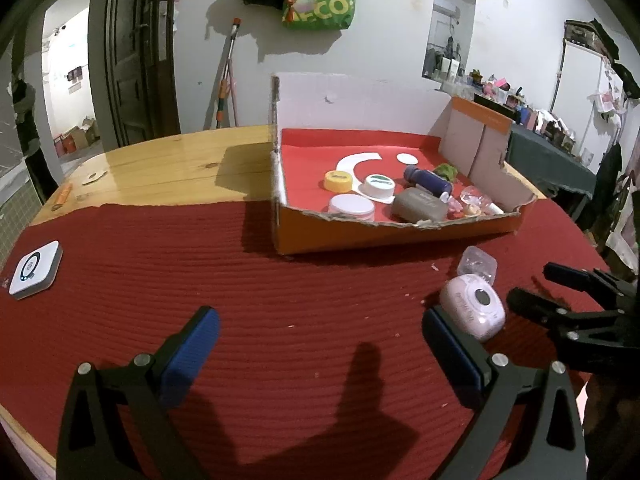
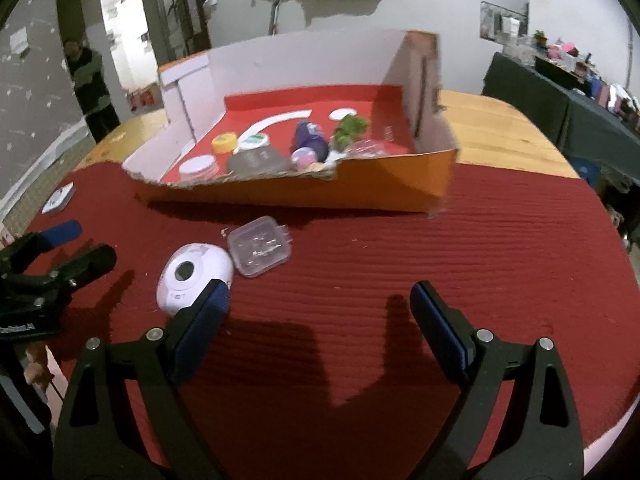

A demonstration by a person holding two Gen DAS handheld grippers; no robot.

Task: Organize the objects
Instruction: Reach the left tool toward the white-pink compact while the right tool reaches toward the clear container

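Ribbed red matting (image 1: 280, 280) covers the near part of a round, glossy pine table (image 1: 180, 160). At the far left of the left wrist view a flat white device (image 1: 35, 270) with rounded corners and a grey edge lies on the mat, well apart from everything else. Next comes the left gripper (image 1: 320, 340), its black fingers spread wide with ridged blue pads (image 1: 192, 352), nothing between them, only bare mat. Just behind its right pad sits a smooth pale pink rounded case (image 1: 474, 306) with a dark round window on top; whether the pad touches it is hard to tell from this angle. Beside the case, slightly farther back, lies a small clear plastic box (image 2: 260, 246), square with soft corners.

Beyond them stands a shallow orange cardboard tray (image 1: 400, 234) with a torn, ragged front edge and a red lining. Inside, from left to right, are a yellow cap (image 1: 339, 181), a white-lidded round jar (image 1: 351, 206), a white round tub (image 1: 378, 186), a grey rounded pouch (image 1: 418, 205), a dark purple cylinder (image 1: 428, 180), a green crumpled lump (image 1: 446, 171) and some small clear bits too blurred to name.

At the right, the right gripper (image 2: 320, 328) hovers over the mat, fingers wide apart and empty, its left pad just in front of the pink case.
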